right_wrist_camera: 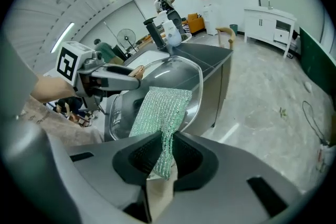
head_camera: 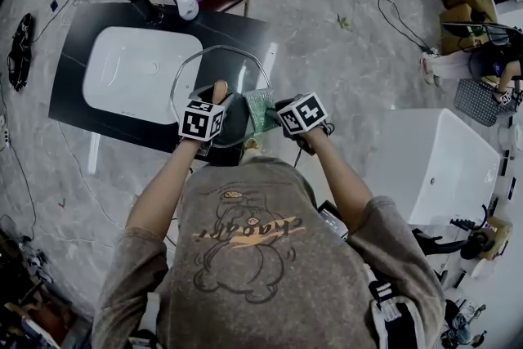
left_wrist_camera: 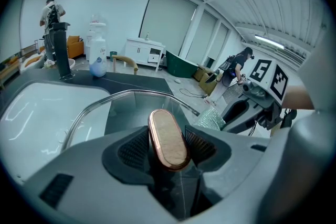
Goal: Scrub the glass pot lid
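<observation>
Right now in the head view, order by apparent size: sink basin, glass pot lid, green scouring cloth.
Largest, tied: sink basin and glass pot lid; the lid is held nearer the camera, so I won't rank them.
Smallest: green scouring cloth.

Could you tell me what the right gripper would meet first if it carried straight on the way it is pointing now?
Most likely the glass pot lid: the right gripper points at its pane, with the green scrub cloth it clamps leading. Whether the cloth already touches the glass is unclear.
</observation>
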A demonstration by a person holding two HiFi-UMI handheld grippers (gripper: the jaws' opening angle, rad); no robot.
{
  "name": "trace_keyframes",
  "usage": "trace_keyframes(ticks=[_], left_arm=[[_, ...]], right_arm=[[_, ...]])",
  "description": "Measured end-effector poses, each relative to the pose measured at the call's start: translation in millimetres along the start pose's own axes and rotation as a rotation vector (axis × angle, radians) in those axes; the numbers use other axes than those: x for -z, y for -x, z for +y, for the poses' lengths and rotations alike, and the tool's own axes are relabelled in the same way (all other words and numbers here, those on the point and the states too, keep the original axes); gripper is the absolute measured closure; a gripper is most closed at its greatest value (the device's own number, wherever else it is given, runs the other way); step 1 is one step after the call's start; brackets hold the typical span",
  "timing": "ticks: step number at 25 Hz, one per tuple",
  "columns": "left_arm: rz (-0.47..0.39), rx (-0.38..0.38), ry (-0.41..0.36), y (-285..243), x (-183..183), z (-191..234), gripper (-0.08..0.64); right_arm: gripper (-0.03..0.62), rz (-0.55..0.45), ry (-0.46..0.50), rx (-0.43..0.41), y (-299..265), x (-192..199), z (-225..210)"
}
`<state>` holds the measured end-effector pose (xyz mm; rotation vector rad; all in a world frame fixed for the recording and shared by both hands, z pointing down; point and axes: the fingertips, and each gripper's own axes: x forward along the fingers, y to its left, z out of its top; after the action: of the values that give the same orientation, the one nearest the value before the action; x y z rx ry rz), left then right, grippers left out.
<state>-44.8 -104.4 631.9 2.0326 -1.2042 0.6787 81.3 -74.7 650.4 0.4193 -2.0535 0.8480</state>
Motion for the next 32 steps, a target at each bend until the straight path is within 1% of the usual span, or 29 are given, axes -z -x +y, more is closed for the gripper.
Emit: trace_keyframes(ticks=[4,11,21,32], left_arm=[[-0.003,-0.001,0.001,1,0,0,0.344],[-0.008,-0.004,-0.001,1,1,0,0.344],[-0.007,-0.005,-0.005,1,0,0,0.344],[-0.011,-0.006,-0.005,2,-2,-1,0.344]], right_arm=[[0.513,0.002,-0.004,0.041,3,-12,-19],[0.511,0.007,-0.011,0.089,3,-34,-42],[0.508,0.027,0.025,0.167,-8,-77,-69],[0.508,0.039,0.061,0.206,-25,-130,-83]])
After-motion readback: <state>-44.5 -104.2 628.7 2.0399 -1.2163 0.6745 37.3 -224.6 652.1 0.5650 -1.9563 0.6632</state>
